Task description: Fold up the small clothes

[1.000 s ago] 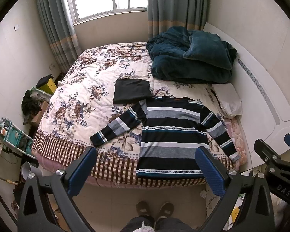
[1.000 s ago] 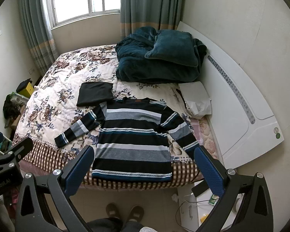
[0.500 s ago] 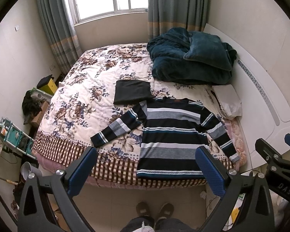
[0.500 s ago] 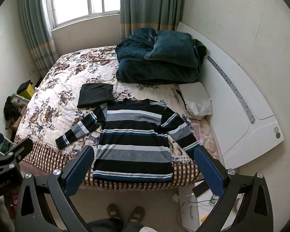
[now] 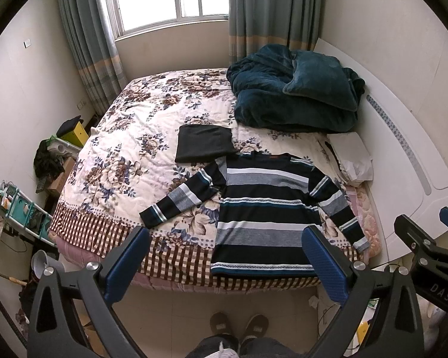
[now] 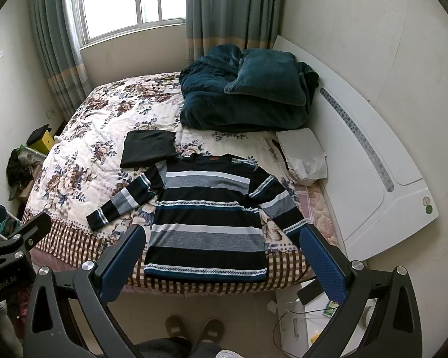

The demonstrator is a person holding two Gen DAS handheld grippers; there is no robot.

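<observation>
Both tongs hung spread wide and empty when you stood at the foot of the bed: the left tongs and the right tongs held nothing and touched no cloth.

The sweater lay flat and face up near the bed's near edge, hem toward you, collar away. Its left sleeve stretched out across the floral quilt; its right sleeve slanted down toward the right corner. A folded black garment sat just beyond the collar, touching or nearly touching the left shoulder, and a heap of teal blanket lay well behind it.

No fold had begun, so your step, I judged, was the reach for the sleeves. You would have done well to bring each pair of tongs down on its own side's cuff, pinching only the knit and not the quilt under it. Knit like this probably stretches and sags, so a grip at the cuff with a low, level carry across the chest should have kept the stripes straight. You needed to watch the left shoulder: dragging there could have pulled the black garment askew. The hem sat close to the bed's edge, so a tug toward you risked sliding the sweater off.
</observation>
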